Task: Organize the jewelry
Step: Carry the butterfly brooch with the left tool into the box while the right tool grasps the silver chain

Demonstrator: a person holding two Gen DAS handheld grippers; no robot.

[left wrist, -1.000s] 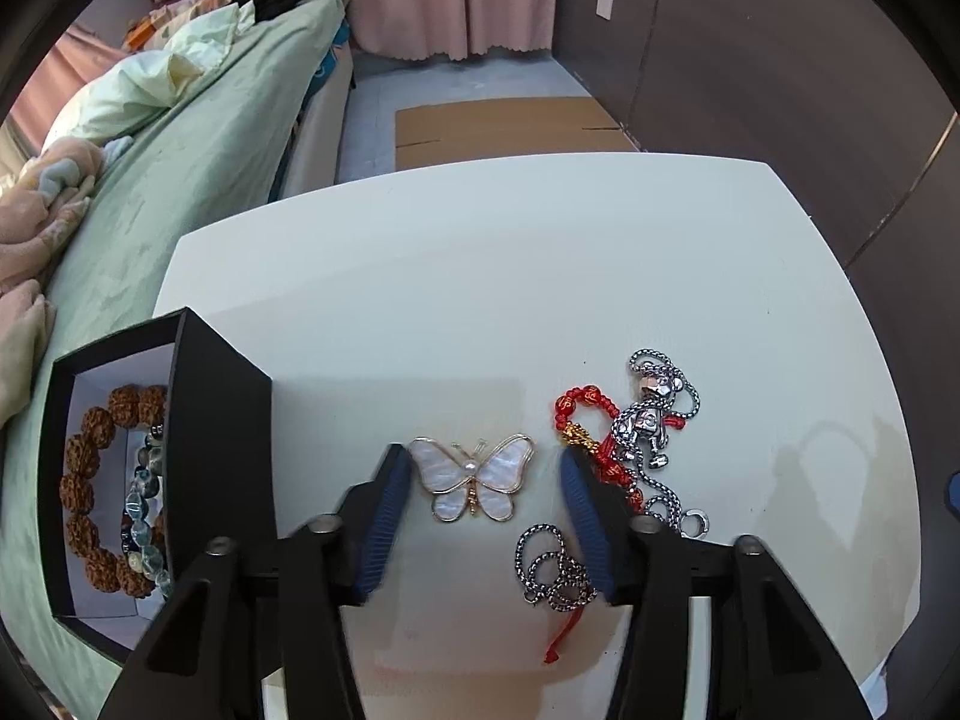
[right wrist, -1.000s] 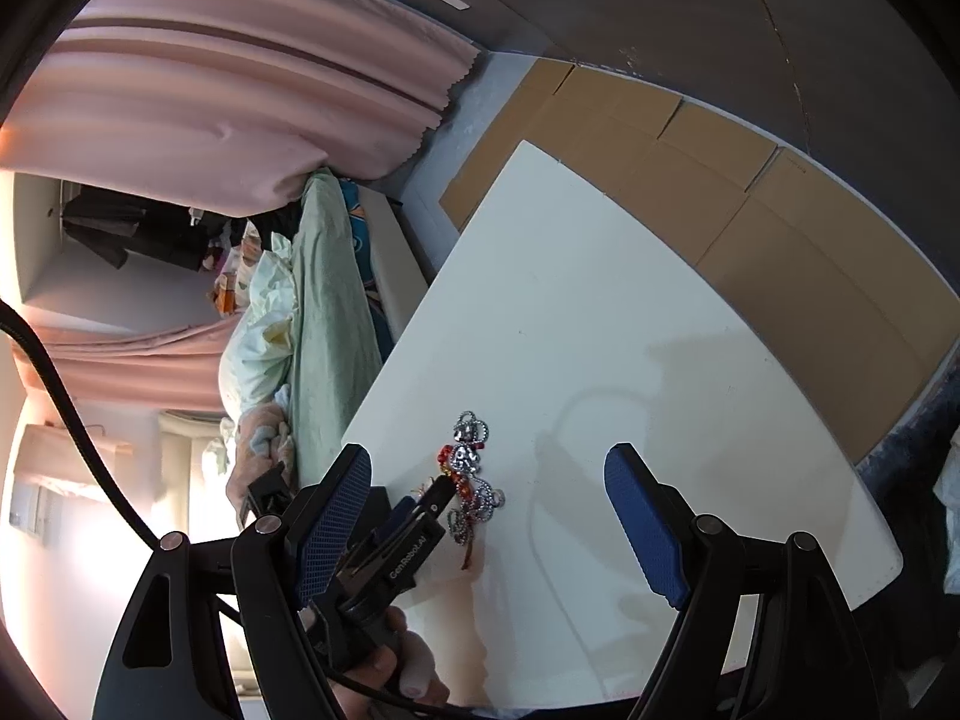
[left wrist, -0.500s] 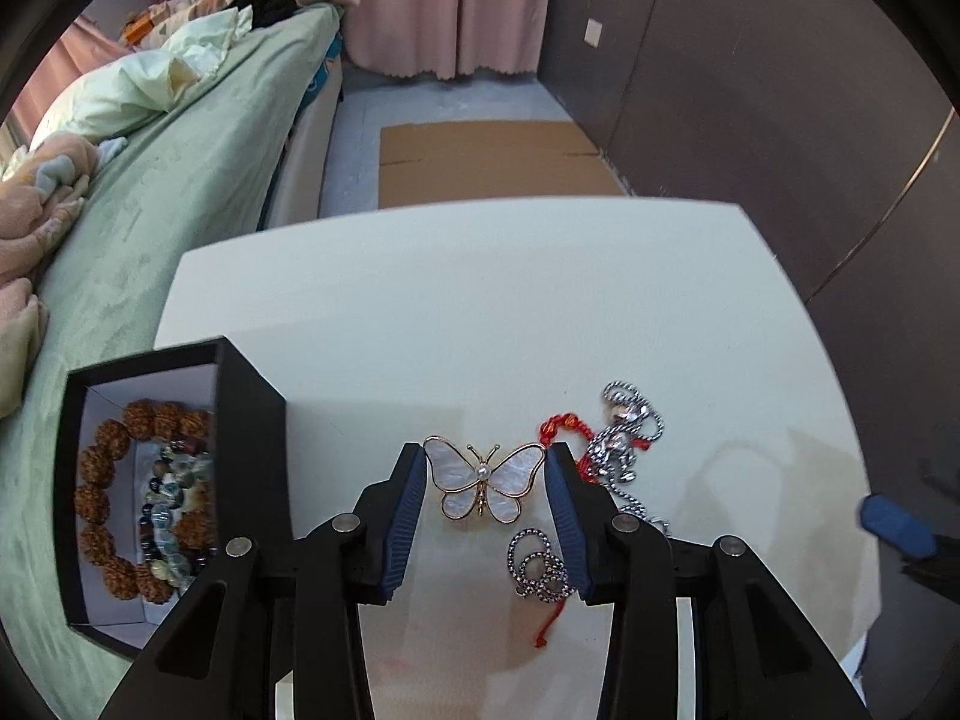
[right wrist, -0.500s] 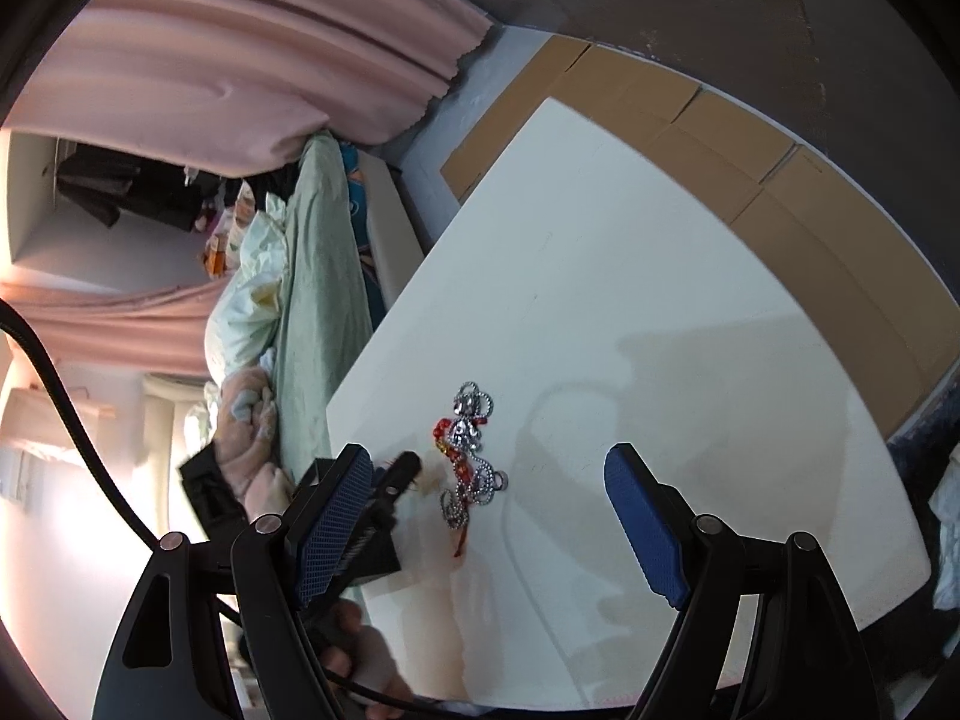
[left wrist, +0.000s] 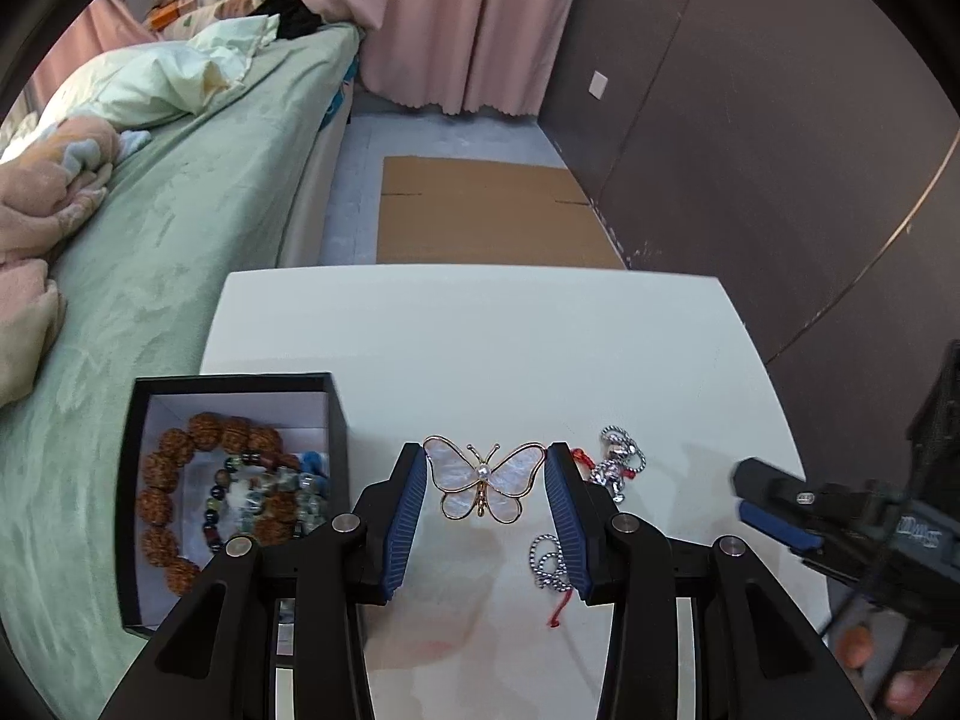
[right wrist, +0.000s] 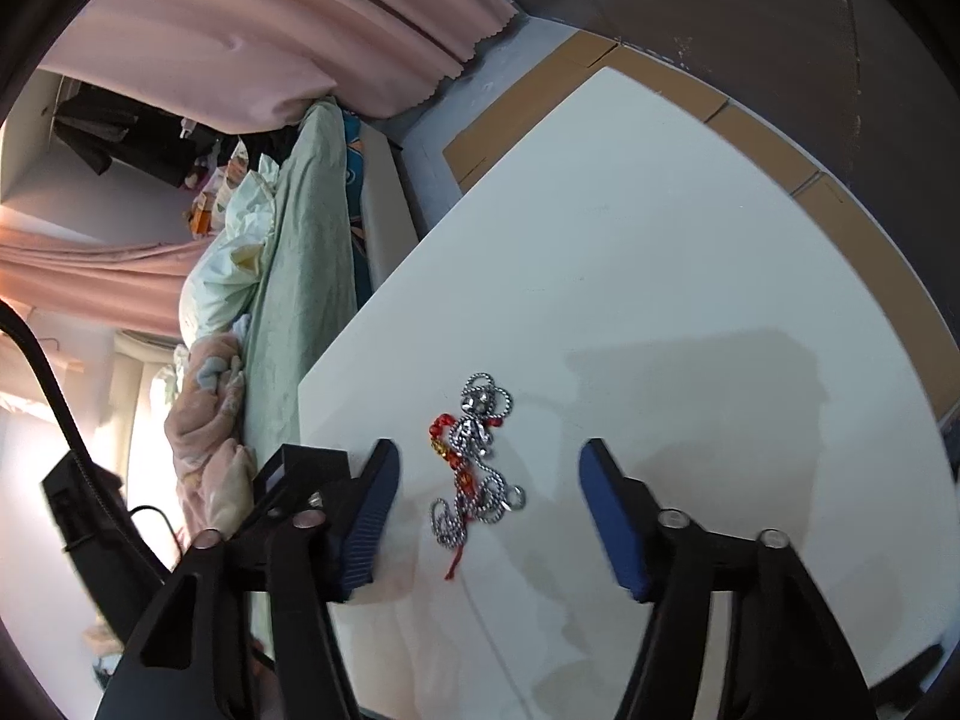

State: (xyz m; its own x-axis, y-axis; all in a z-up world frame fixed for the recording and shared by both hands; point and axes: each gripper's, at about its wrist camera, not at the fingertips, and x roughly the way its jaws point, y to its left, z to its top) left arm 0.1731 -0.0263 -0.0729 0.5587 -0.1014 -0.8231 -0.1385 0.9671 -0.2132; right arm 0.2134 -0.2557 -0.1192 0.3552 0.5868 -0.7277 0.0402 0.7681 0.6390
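While left tool (left wrist: 486, 489) grips butterfly brooch (left wrist: 483, 483), writing illegible

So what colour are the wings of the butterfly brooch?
Pearly white with a gold outline, on the butterfly brooch; clearest in the left wrist view.

Silver chain (left wrist: 549, 561) partly hidden behind left tongs (left wrist: 485, 495) pad; right tongs (left wrist: 774, 516) blurred, cut by frame edge; box (left wrist: 135, 480) near corner hidden behind tong arm.
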